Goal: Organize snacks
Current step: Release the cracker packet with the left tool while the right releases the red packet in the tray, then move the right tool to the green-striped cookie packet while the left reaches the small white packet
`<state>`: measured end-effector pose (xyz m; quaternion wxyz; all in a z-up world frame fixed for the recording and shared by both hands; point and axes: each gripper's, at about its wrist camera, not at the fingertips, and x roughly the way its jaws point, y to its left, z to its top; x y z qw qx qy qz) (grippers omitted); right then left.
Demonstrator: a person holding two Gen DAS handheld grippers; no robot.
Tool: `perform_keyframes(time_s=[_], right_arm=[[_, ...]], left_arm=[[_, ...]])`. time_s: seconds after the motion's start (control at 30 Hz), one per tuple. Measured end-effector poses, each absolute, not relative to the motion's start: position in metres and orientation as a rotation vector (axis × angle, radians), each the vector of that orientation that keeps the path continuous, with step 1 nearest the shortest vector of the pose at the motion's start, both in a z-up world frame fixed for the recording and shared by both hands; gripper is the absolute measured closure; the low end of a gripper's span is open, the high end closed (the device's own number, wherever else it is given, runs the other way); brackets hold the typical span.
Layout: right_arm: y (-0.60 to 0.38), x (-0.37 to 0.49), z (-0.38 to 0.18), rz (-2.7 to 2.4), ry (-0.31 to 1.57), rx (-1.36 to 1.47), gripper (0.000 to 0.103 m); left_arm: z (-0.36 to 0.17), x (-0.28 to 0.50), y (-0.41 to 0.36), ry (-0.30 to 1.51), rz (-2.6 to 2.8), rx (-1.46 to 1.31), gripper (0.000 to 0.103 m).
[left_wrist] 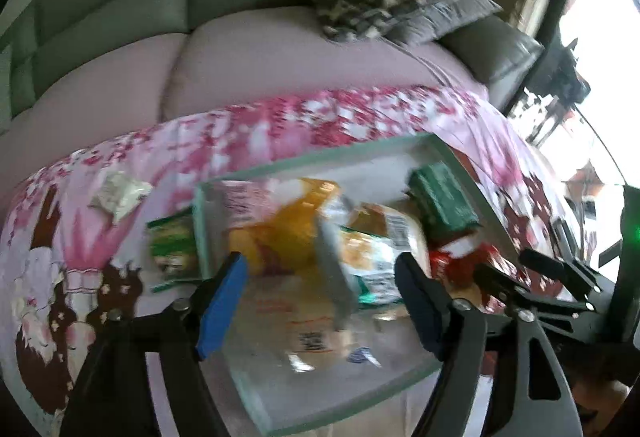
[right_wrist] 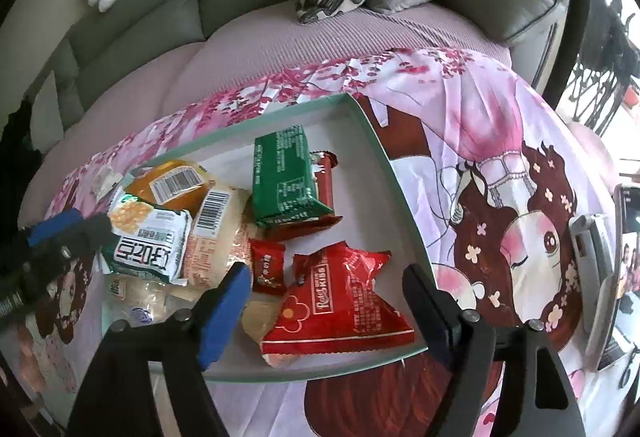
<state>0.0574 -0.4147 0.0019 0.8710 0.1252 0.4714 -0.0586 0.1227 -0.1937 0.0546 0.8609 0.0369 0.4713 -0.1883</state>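
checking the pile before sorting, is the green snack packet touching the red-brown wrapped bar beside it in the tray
Touching. The right wrist view shows the green snack packet lying over the left end of the red-brown wrapped bar in the tray, with no gap between them.

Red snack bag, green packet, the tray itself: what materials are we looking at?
Red snack bag: glossy plastic film, probably foil-lined; crinkled, bright glare, serrated end seal.
Green packet: similar printed film, smoother, folded block shape, less glare.
Tray: looks like a cardboard box lid, matte white inside with a pale green rim; thin straight walls, no shine. Could be plastic.
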Motion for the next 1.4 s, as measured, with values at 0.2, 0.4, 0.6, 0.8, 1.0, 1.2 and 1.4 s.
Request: perform_keyframes(time_s=[0.2,0.4,0.6,0.8,1.0,1.2,1.4], right_arm=[[-0.401,0.061,0.006,-0.094,0.985,0.237,0.005],[-0.384,0.067,0.011,-0.067,0.979,0.218,0.000],[-0.351,0.086,0.032,-0.008,0.939,0.194,0.000],[-0.295,0.120,0.056,0.137,0.903,0.176,0.000],[-0.236,0.154,0.061,0.256,0.919,0.163,0.000],[-0.195,0.190,0.030,0.350,1.051,0.207,0.000],[-0.176,0.212,-0.002,0.381,1.179,0.216,0.015]], left_arm=[[0.052,0.140,-0.144,0.989,-0.246,0.016,0.012],[0.048,0.153,-0.086,0.970,-0.087,-0.032,0.006],[0.038,0.160,-0.017,0.951,0.056,-0.131,0.003],[0.022,0.169,0.033,0.965,0.126,-0.203,0.003],[0.004,0.180,0.049,1.029,0.119,-0.203,0.003],[-0.012,0.186,0.063,1.105,0.085,-0.237,0.003],[-0.016,0.192,0.073,1.128,0.080,-0.212,0.003]])
